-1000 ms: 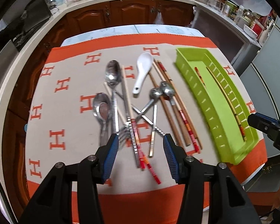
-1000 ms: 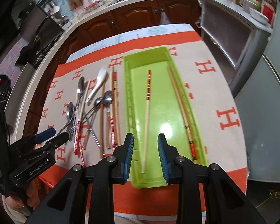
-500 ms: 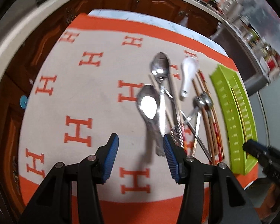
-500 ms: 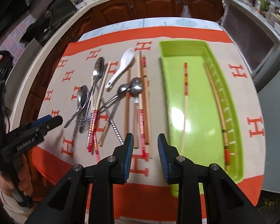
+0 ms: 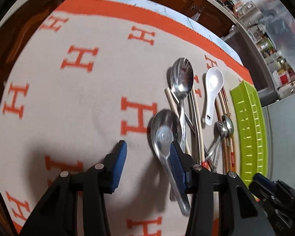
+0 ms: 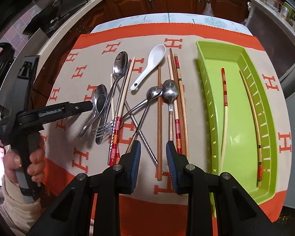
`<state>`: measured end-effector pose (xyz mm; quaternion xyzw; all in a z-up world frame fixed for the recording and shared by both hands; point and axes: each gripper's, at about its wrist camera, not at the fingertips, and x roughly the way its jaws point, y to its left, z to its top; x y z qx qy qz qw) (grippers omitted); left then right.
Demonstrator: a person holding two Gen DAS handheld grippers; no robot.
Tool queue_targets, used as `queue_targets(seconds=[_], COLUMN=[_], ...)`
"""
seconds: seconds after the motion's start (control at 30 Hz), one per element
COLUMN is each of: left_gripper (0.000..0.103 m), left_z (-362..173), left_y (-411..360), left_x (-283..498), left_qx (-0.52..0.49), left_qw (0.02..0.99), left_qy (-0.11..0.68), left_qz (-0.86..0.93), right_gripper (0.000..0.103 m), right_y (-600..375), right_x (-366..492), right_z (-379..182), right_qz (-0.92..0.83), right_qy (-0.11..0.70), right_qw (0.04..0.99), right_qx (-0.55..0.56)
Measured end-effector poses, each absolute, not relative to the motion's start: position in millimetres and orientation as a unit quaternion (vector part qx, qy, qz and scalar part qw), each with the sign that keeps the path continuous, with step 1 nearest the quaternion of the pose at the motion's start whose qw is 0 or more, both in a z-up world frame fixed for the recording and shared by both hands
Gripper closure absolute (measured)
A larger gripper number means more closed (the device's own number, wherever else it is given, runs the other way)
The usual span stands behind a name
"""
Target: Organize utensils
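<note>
Nearest us, the left gripper (image 5: 146, 157) hangs low over the cloth (image 5: 84, 102), jaws apart and just closing a little, nothing clamped. Its right-hand pad (image 5: 176, 163) overlaps the bowl of a steel spoon (image 5: 165, 135); we cannot tell whether it touches. That spoon's handle runs down behind the finger and is partly hidden. The left-wrist view is blurred at the edges.

The right gripper (image 6: 153, 158) hovers with jaws parted and empty above the near ends of the chopsticks (image 6: 159, 118). A hand (image 6: 24, 162) in a pale sleeve grips the left tool's handle, cut off by the frame edge.

Further out, the loose utensils lie heaped on the cloth left of the tray: a fork (image 6: 104, 128) with its handle buried under spoons, a big spoon (image 6: 120, 64), two small spoons (image 6: 170, 92) with bowls touching, and crossed metal chopsticks. The white soup spoon (image 6: 149, 64) lies apart from the heap, tilted.

The green tray (image 6: 205, 82) sits on the right, holding two chopsticks: a red-striped one (image 6: 224, 102) mid-tray and a plain one (image 6: 253, 118) along the slotted wall. In the left-wrist view only the tray's side shows.

Beyond are brown cabinets (image 6: 177, 0) and a counter with clutter too small to make out.
</note>
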<state>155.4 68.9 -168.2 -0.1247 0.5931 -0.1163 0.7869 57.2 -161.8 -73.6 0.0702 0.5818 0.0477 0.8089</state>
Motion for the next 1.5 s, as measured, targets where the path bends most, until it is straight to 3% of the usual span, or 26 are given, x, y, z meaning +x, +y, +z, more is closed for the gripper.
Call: queue_targets(seconds=[0.2,0.23,0.3,0.4,0.5,0.7,0.9,1.23,1.5], left_gripper=[0.06,0.063,0.084,0.096,0.101,0.103,0.103,0.101,0.097], left_z=[-167.7,-167.8,-168.5,-168.2,-169.1,-164.3,-159.1,-173.9,-174.3], left_y=[38.2,34.3,28.5,29.8,45.9,70.0,74.9,89.6,88.7], left_x=[160.4,158.7,155.6,155.3,156.8,147.7,136.9,138.6,141.5], left_qx=[-0.032,-0.019,0.0,-0.005,-0.063,-0.125,-0.114,-0.149,-0.149], left_qw=[0.808,0.812,0.819,0.823,0.814,0.801,0.799,0.78,0.781], left_qy=[0.577,0.571,0.561,0.555,0.564,0.569,0.573,0.594,0.593], left_qz=[-0.118,-0.12,-0.117,-0.117,-0.125,-0.135,-0.139,-0.129,-0.129], right_gripper=[0.076,0.076,0.076,0.076,0.076,0.076,0.076,0.091,0.094], right_y=[-166.5,-167.0,-168.7,-170.8,-172.0,-162.5,-152.6,-127.4,-114.3], right_x=[60.3,60.8,61.1,60.3,60.0,74.8,124.3,187.1,198.7], right_z=[-78.0,-79.0,-80.4,-83.6,-88.6,-87.4,-91.3,-133.4,-153.8], right_qz=[0.037,0.035,0.03,0.023,0.018,0.058,0.093,0.105,0.098], right_qy=[0.586,0.587,0.588,0.59,0.595,0.588,0.587,0.636,0.644], right_qw=[0.805,0.804,0.804,0.802,0.798,0.799,0.791,0.751,0.747], right_qx=[0.083,0.086,0.089,0.093,0.096,0.11,0.143,0.142,0.13])
